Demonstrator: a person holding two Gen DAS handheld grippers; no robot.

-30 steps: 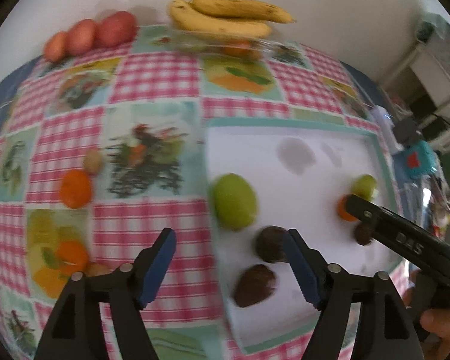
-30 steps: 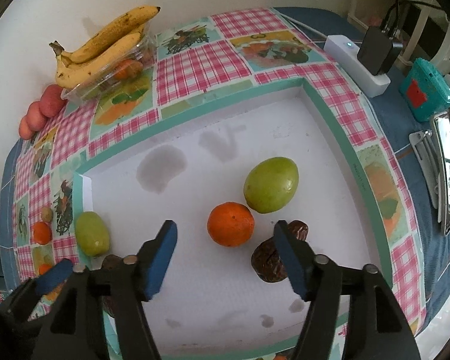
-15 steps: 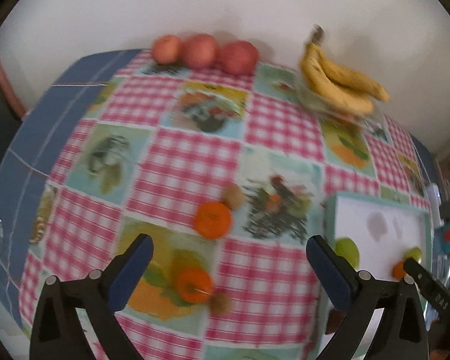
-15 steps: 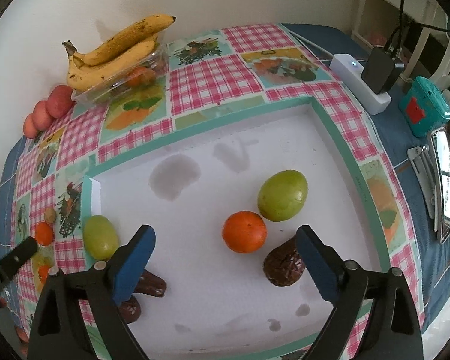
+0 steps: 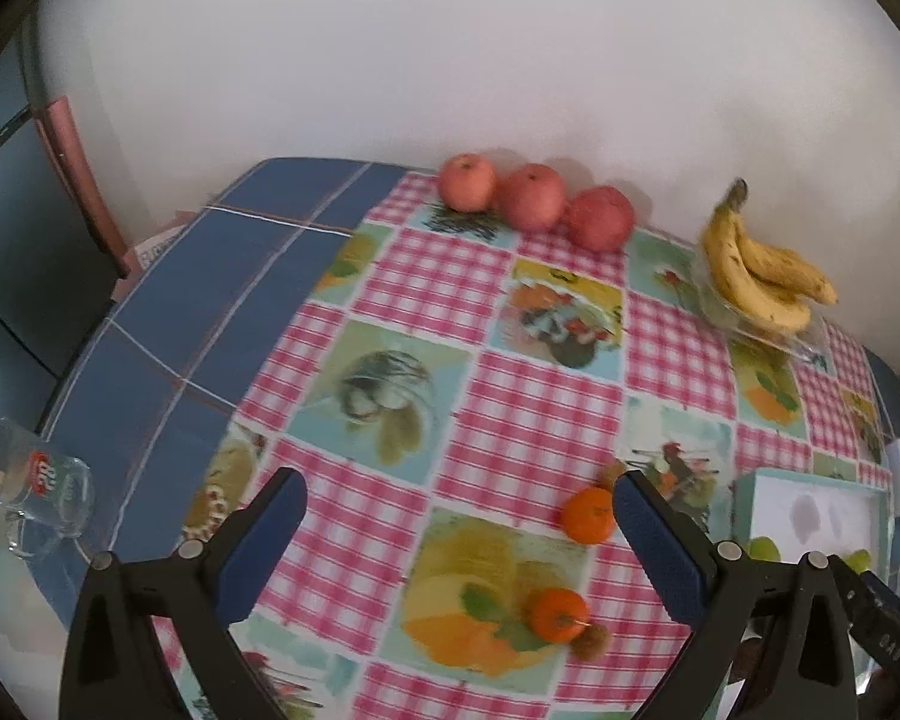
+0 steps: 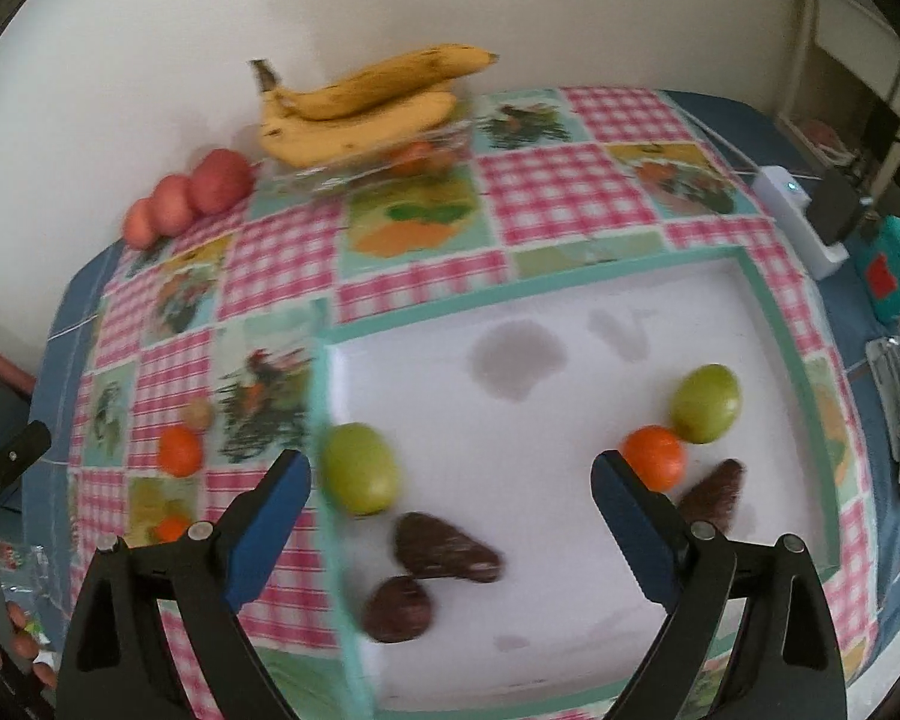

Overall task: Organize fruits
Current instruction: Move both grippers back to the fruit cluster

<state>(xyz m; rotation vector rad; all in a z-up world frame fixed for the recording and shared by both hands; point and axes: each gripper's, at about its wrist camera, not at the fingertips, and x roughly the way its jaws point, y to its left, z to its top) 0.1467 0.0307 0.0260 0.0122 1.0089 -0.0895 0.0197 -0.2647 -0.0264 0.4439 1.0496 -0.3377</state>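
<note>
A white tray with a teal rim (image 6: 771, 324) holds two green fruits (image 6: 359, 468) (image 6: 705, 402), an orange (image 6: 654, 457) and three dark brown fruits (image 6: 444, 549). My right gripper (image 6: 450, 510) is open and empty above the tray's near side. My left gripper (image 5: 459, 531) is open and empty above the checkered cloth. Two oranges (image 5: 588, 515) (image 5: 557, 615) and two small brown fruits (image 5: 591, 642) lie on the cloth left of the tray (image 5: 810, 510).
Three red apples (image 5: 534, 197) and a banana bunch (image 5: 756, 282) on a clear box stand along the back wall. A glass (image 5: 36, 492) lies at the table's left edge. A white power strip (image 6: 798, 216) and teal device (image 6: 894, 270) sit right of the tray.
Both grippers have pulled back and opened wider. The left view has swung left from the tray to the cloth and apples. The right view has drawn away from the orange.
</note>
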